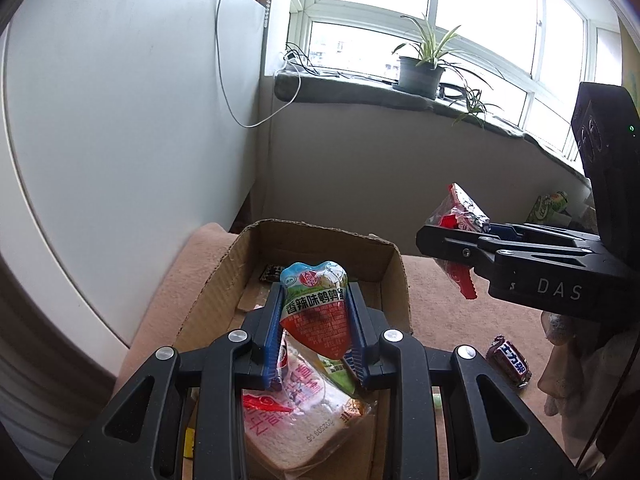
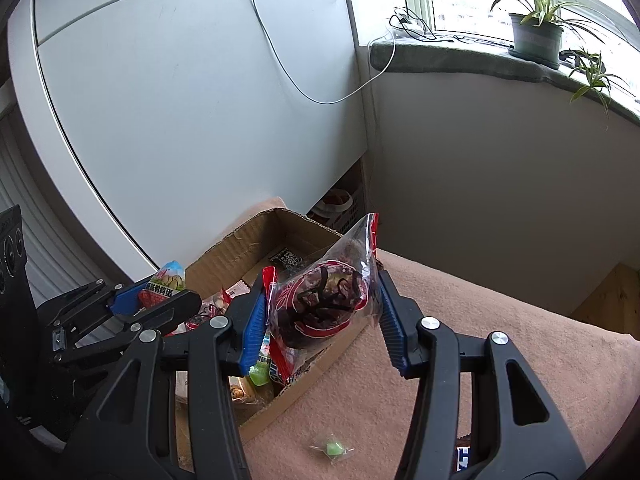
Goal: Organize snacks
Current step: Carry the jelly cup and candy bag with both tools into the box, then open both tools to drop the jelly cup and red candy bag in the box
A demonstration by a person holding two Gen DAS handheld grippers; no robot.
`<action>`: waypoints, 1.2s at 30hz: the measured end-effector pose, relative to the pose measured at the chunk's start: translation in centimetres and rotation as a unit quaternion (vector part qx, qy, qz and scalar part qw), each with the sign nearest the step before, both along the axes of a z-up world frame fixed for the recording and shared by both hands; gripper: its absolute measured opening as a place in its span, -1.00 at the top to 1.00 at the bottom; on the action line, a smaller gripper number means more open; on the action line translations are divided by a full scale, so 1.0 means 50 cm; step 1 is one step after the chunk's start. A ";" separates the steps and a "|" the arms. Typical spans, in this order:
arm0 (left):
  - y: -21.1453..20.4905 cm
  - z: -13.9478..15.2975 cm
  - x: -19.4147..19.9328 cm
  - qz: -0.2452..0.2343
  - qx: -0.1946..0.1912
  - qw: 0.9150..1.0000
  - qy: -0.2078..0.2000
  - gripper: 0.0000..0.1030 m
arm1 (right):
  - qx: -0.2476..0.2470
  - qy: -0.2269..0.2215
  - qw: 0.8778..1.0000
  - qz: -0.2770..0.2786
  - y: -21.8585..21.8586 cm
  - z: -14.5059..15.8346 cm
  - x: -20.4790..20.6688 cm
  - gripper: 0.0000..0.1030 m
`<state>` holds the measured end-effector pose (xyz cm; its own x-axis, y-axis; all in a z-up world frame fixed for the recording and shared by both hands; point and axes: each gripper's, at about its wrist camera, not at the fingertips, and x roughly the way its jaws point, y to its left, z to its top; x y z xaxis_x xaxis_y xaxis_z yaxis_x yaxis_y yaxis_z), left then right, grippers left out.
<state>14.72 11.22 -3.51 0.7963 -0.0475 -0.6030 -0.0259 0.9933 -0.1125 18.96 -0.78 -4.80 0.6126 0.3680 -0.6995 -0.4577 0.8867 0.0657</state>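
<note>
A: A peach blanket (image 2: 460, 320) covers the surface, under a white cabinet (image 2: 180, 100) and a windowsill with a potted plant (image 1: 420, 72).

B: Nearest in the left wrist view, the left gripper (image 1: 316, 332) is clamped on a quail-egg packet (image 1: 314, 308), held over the cardboard box (image 1: 224, 280). Below it a bread pack (image 1: 304, 420) lies in the box.

A: The right wrist view shows the right gripper (image 2: 324, 316) closed on a red-printed clear bag (image 2: 328, 296) at the box's right edge. A green candy (image 2: 332, 449) lies on the blanket just right of the box.

B: Only the left view shows the chocolate bar (image 1: 509, 366), on the blanket to the right.

A: Its blue end is cut off in the other view. The dark packet (image 2: 288, 258) at the box's far end is hard to read.
</note>
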 end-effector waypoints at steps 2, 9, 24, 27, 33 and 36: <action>0.007 -0.002 0.004 0.002 -0.002 1.000 0.001 0.46 | -0.002 0.003 1.000 0.003 0.010 -0.007 0.008 -0.01; 0.025 -0.015 0.018 0.007 -0.008 1.000 0.008 0.46 | -0.008 0.019 1.000 0.011 0.032 -0.038 0.023 -0.02; 0.053 -0.029 0.023 0.022 -0.011 1.000 0.019 0.42 | -0.013 0.038 0.999 0.019 0.048 -0.069 0.051 -0.14; 0.056 -0.026 0.018 0.028 -0.013 0.999 0.017 0.33 | -0.013 0.032 0.999 0.015 0.051 -0.066 0.048 -0.25; 0.056 -0.020 0.012 0.030 -0.012 0.999 0.014 0.21 | -0.008 0.018 1.000 0.015 0.050 -0.049 0.036 -0.58; 0.055 -0.017 0.008 0.030 -0.010 0.999 0.013 0.06 | -0.011 0.009 1.000 0.006 0.049 -0.040 0.029 -0.59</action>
